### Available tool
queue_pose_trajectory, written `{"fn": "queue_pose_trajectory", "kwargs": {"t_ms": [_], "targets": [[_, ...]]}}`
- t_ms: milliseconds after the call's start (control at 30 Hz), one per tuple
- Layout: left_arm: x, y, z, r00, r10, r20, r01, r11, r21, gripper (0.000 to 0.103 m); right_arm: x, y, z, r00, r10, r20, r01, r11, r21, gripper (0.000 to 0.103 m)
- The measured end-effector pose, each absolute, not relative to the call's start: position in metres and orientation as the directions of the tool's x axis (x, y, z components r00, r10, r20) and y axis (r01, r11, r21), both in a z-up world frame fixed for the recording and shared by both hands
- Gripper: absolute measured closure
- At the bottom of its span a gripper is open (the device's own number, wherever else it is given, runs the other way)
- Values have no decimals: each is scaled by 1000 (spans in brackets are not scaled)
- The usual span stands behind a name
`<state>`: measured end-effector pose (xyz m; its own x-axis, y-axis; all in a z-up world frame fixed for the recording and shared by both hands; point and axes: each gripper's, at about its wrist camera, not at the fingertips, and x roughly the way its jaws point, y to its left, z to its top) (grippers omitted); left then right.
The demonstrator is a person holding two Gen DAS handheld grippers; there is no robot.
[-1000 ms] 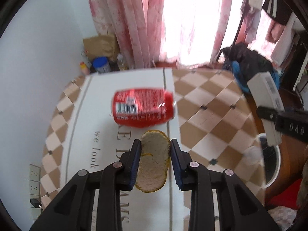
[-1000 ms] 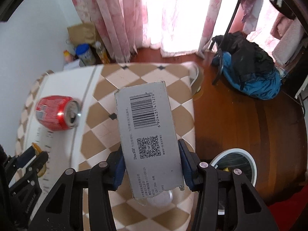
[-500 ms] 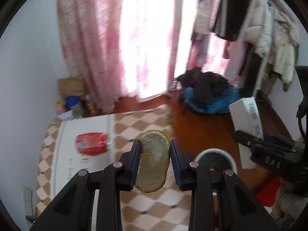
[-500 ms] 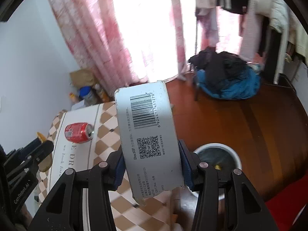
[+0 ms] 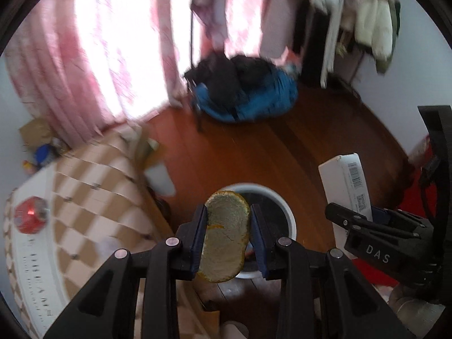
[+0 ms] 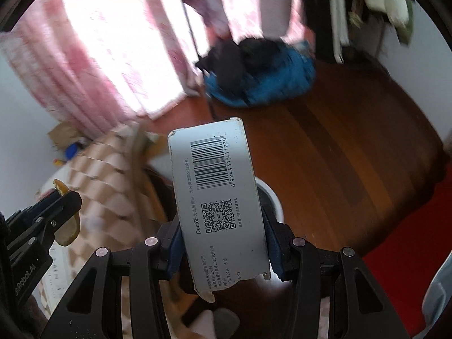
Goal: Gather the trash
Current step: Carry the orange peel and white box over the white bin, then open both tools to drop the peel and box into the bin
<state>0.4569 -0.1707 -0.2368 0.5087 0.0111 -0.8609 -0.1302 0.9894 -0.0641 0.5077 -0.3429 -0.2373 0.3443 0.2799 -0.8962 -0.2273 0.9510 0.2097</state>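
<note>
Holding both catches over the white bin [image 5: 285,212], our left gripper [image 5: 227,234] has its jaws pinched on a pithy peel [image 5: 224,237]; our right gripper [image 6: 223,243] clamps a torn grey box [image 6: 217,197]. Only the left view shows the red can [image 5: 29,218] near the tabletop's [image 5: 93,197] left edge.

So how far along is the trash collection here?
Nothing clearly binned yet. In hand: the left hand-held gripper clamps a peel over the white bin, and the right hand-held gripper clamps a barcoded box. Left: the red can on the table.
</note>
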Motion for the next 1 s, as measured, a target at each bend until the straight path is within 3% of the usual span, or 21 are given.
{"fn": "queue_pose_trajectory", "kwargs": {"t_ms": [267,600,800,900,967,1000], "targets": [[500,-185,-321,356,-35,-934,-126,988,-85,76,551,-369,-355,197,276,-941,-131,958,254,52],[515,-186,-362,264,-54,-963,-173,980,-102,72,576,-358,-424,118,277,-954,-119,957,263,51],[516,-179,-366,262,-21,-965,-196,978,-75,43,581,-353,-437,105,286,-953,-133,953,271,50],[516,-174,-365,265,-7,-964,-207,976,-64,30,582,-353,-435,104,282,-954,-135,954,268,33],[514,-172,-364,268,3,-963,-208,976,-55,6,579,-354,-430,110,272,-956,-141,956,256,26],[512,-172,-361,273,10,-962,-208,977,-49,5,578,-354,-428,114,264,-958,-143,958,247,17]]}}
